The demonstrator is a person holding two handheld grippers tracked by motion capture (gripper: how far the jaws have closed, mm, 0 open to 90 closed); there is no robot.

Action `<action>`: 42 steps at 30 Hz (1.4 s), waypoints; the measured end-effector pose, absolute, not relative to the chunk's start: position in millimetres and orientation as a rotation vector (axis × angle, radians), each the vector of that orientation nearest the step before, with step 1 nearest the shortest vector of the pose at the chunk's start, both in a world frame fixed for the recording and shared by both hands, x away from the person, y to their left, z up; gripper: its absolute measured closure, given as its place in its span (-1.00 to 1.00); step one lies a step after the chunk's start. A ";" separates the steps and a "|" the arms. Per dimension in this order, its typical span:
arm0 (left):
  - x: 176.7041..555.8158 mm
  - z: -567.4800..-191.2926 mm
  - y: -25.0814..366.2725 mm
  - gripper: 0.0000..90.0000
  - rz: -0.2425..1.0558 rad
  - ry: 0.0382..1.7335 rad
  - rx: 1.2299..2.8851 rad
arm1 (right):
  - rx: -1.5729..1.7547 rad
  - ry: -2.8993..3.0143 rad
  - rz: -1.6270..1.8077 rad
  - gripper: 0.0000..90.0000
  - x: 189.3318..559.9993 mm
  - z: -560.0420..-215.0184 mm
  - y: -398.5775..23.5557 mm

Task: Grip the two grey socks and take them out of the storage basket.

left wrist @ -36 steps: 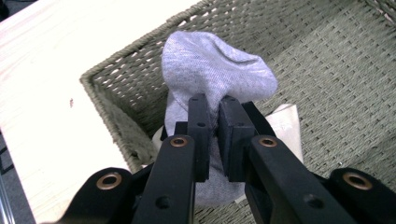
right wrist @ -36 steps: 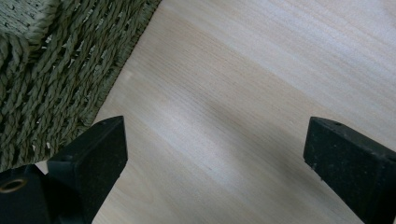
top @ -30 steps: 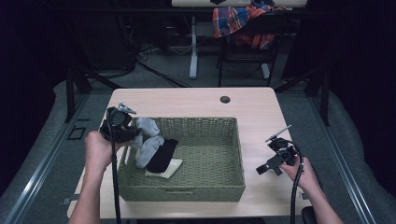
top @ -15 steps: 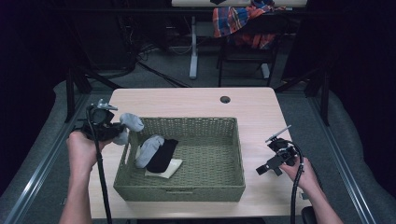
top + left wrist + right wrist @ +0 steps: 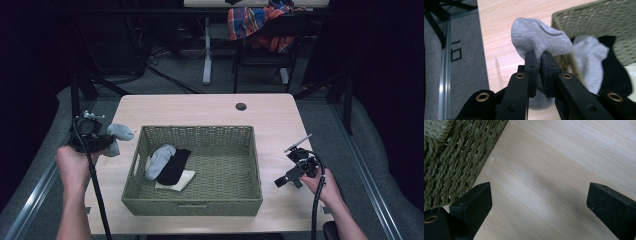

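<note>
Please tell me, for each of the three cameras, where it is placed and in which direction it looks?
High view: sits above the person's side, faces forward and down on the table and basket; both forearms and claws show.
Left gripper view: rides on the left claw, looks along its jaws, shut on a grey sock outside the basket.
Right gripper view: rides on the right claw, faces down at bare tabletop beside the basket wall; its open jaws show.
Shared: the high and left views both show the grey sock and the socks in the basket.

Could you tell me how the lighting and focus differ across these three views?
High view: table lit, the room around it dark. Left gripper view: grey sock sharp, the basket and socks behind soft. Right gripper view: even light, soft shadow band across the wood.
</note>
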State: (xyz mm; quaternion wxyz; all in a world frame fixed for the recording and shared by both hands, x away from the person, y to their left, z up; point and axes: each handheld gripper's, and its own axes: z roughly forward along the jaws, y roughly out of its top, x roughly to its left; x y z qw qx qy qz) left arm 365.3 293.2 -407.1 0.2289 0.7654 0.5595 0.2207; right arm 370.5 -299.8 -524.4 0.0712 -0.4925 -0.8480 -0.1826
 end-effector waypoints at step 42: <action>397.3 -503.1 307.1 0.88 0.389 1.698 2.143 | -1.450 -2.560 -0.529 -0.87 371.7 -523.7 -302.1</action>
